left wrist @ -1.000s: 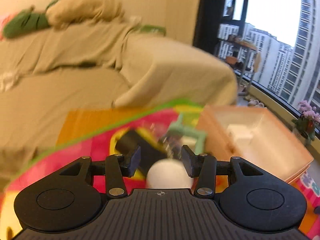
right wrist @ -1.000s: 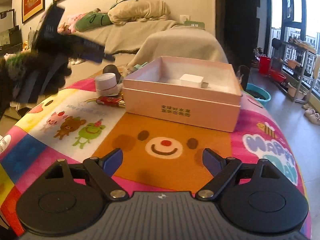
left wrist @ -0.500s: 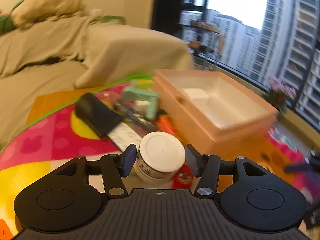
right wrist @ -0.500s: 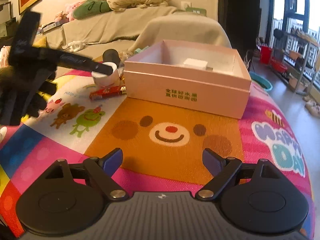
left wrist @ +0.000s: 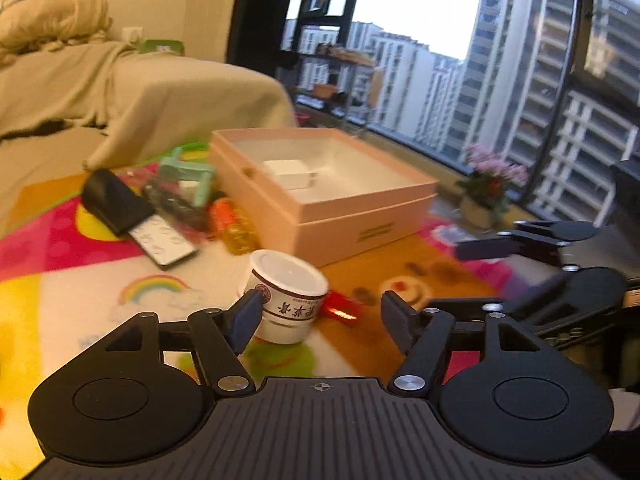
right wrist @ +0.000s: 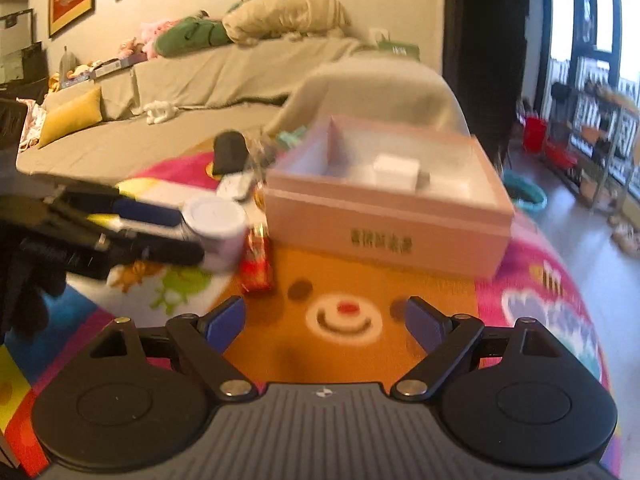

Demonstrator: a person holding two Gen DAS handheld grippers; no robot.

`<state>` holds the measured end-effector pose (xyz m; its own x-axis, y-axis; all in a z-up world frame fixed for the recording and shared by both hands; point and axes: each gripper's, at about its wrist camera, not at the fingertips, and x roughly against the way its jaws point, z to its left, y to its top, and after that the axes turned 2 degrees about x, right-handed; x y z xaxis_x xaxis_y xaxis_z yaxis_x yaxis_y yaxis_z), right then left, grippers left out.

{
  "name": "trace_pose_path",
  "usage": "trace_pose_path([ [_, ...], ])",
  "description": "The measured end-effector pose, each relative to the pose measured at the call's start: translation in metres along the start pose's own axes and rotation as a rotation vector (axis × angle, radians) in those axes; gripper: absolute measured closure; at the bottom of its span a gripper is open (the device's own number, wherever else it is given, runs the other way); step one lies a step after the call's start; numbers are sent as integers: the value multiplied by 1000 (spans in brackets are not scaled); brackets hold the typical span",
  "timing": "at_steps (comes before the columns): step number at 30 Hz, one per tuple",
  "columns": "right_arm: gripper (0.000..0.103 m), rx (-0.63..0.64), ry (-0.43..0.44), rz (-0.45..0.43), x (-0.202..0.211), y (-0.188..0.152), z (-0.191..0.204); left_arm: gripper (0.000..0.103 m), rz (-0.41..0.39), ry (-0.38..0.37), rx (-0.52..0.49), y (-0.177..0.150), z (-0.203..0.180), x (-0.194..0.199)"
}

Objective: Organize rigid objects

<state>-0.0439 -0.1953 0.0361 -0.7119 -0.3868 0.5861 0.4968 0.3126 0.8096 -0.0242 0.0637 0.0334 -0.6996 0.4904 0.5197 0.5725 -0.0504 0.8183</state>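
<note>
A white lidded jar (left wrist: 286,294) with a maroon band stands tilted on the colourful mat. My left gripper (left wrist: 320,316) is open; its left finger touches the jar and its right finger is well clear. The right wrist view shows the jar (right wrist: 216,230) next to the left gripper's fingers (right wrist: 160,246). A red packet (left wrist: 340,309) lies beside the jar and shows too in the right view (right wrist: 256,266). The open pink box (left wrist: 320,196) holds a small white block (left wrist: 290,172). My right gripper (right wrist: 325,322) is open and empty above the bear-face print.
A black remote (left wrist: 134,216), a mint green plastic piece (left wrist: 188,178) and an orange item (left wrist: 234,226) lie left of the box. A covered sofa (right wrist: 208,92) is behind the table. Windows and a flower pot (left wrist: 490,192) are to the right.
The left gripper swung right, toward the box, and its fingers opened wider; the jar now leans against the left finger only. The right gripper edged forward, still open.
</note>
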Motion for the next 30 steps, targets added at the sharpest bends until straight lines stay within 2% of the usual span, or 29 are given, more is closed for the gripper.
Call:
trace_pose_path([
  [2, 16, 17, 5, -10, -1, 7, 6, 34, -30, -17, 49, 2, 3, 6],
  [4, 16, 36, 27, -12, -3, 12, 15, 34, -87, 14, 92, 5, 9, 15],
  [9, 16, 101, 111, 6, -22, 24, 48, 34, -181, 228, 220, 2, 36, 34],
  [11, 16, 102, 137, 28, -38, 31, 60, 34, -190, 266, 296, -6, 49, 40],
  [15, 19, 84, 154, 74, -70, 42, 76, 34, -187, 250, 410, -26, 63, 50],
  [18, 37, 103, 139, 83, -80, 46, 82, 34, -185, 247, 417, -34, 65, 55],
  [19, 49, 119, 132, 91, -81, 47, 82, 34, -187, 244, 415, -34, 65, 56],
  [22, 49, 143, 144, 104, -72, 55, 80, 34, -198, 229, 418, -35, 68, 59],
  [26, 49, 301, 66, 65, -46, 61, 91, 35, -196, 195, 412, -33, 64, 57],
  [30, 49, 427, 69, 65, -24, 60, 101, 34, -182, 132, 343, -22, 48, 52],
])
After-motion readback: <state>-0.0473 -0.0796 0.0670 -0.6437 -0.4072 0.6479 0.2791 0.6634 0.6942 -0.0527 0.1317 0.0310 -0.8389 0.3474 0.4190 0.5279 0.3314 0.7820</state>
